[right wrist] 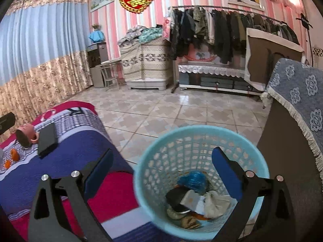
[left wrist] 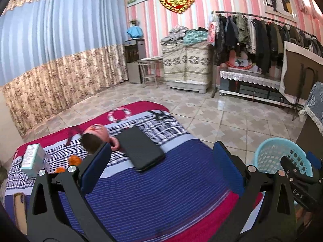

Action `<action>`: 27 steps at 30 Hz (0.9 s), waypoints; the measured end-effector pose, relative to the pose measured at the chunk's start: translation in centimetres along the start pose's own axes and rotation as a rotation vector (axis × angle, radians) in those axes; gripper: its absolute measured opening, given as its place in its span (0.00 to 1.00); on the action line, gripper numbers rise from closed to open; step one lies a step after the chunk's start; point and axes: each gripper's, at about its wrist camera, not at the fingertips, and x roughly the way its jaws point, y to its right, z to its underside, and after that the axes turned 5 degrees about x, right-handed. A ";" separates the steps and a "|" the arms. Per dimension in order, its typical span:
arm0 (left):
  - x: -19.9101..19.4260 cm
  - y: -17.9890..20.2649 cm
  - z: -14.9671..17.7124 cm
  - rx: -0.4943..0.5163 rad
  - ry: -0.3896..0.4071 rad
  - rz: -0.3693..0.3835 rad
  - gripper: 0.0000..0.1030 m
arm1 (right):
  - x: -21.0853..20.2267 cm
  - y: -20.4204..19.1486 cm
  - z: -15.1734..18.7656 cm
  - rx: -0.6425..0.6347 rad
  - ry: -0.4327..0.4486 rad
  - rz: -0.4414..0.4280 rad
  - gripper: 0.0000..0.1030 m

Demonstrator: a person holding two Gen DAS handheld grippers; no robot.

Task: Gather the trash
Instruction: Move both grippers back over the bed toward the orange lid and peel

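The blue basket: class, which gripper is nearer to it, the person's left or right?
Right. The right gripper hangs open just above the basket, over the trash inside. The left gripper is open over the bed, with the basket off to its right.

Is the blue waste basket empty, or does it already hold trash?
Holds trash: the basket has crumpled blue plastic, paper and dark scraps at its bottom, far from full.

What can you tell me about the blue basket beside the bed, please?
The basket is a round, light blue plastic bin with lattice walls and a solid rim. It stands upright on the tiled floor between the bed and a cloth-covered cabinet. At its bottom lies trash: a crumpled blue wrapper, pale paper, dark scraps. The right gripper hangs open above it, holding nothing.
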 end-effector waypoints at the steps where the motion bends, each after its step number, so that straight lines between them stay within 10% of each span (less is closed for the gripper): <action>1: -0.3 -0.6 0.2 -0.003 0.002 -0.004 0.95 | -0.1 -0.5 0.1 -0.008 0.000 -0.010 0.93; 27: 3.3 -22.2 12.0 -0.241 -0.220 -0.227 0.95 | 1.3 -15.2 4.2 -0.300 -0.101 -0.316 0.93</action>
